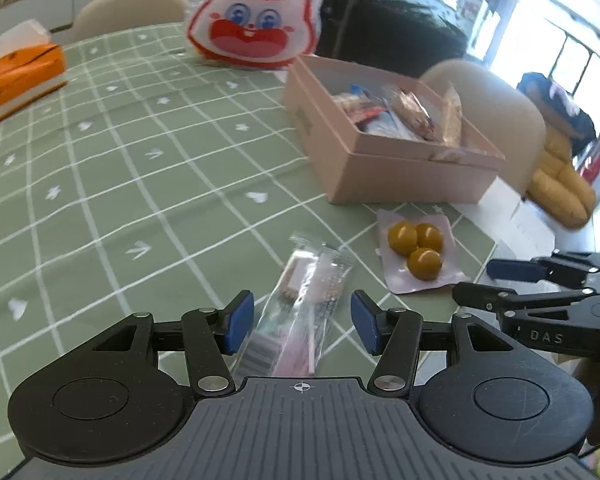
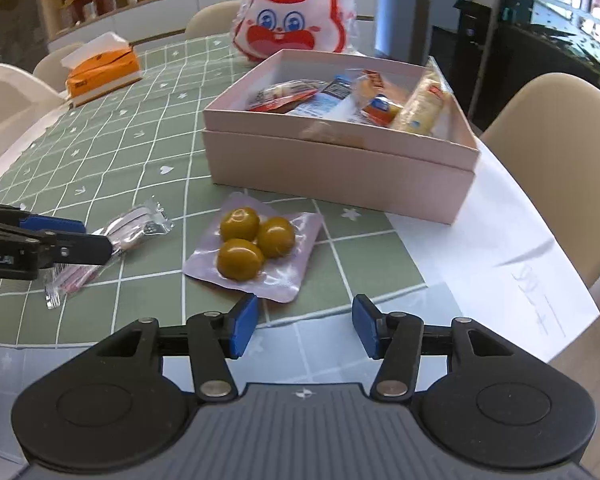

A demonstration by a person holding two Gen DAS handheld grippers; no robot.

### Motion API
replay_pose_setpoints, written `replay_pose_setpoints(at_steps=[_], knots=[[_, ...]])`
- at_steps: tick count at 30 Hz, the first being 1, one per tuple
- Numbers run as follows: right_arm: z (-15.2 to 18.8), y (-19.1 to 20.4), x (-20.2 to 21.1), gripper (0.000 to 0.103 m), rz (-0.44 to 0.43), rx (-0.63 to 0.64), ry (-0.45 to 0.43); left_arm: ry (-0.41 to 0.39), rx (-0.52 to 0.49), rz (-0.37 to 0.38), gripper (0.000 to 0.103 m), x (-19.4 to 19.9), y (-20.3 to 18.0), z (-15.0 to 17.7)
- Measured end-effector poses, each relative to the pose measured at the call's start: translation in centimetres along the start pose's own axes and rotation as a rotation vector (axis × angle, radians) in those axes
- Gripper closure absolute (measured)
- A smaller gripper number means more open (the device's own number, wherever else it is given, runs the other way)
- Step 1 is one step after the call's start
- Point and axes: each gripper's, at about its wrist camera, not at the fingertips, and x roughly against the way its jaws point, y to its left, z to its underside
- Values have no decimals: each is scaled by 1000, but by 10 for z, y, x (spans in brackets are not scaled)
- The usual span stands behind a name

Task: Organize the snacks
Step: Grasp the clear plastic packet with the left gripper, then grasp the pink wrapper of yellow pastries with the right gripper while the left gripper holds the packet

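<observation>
While the left gripper point(image 1: 302, 328) stands wide open in its own view, I note the clear-wrapped snack bar point(image 1: 300, 312) lying between its blue pads, untouched as far as I can judge. I take the step in hand to be the pickup of this bar; the next move calls for lowering, closing on the wrapper's middle, then carrying it toward 1 o'clock. There the pink box point(image 1: 380, 168) sits open, holding several wrapped snacks. The pouch of three olive-coloured balls point(image 1: 418, 248) lies at 2 o'clock on the green checked tablecloth point(image 1: 120, 184), just short of the box.

In the right wrist view, the right gripper point(image 2: 304, 328) is likewise fully open and holds nothing. The pouch point(image 2: 256, 246) lies just ahead at 11 o'clock, apart from the pads. The box point(image 2: 340, 168) stands beyond at 12 o'clock, part filled with red, blue and yellow packets. The left gripper point(image 2: 84, 240) straddles the bar point(image 2: 140, 226) at 9 o'clock.
</observation>
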Motion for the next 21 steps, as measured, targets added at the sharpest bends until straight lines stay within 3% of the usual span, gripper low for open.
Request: replay_pose_setpoints(at_steps=[3,7,10,15,21], knots=[[7,1,3,48,15,-11,-30,14,-62,-37,44,-9,-13,-2],[14,-2,3,33,47,-46,-69,17,-81,-60,45,-10,-16,-2],[19,-2,4,29,53,-52,-89,17,-100,-76,51,-8,-14,0],[19,1,2,15,48,-61,-66,31,-70,-42,53,2,-3,5],[18,5,0,8,46,-55,-49,24,-54,-46,54,12,4,14]])
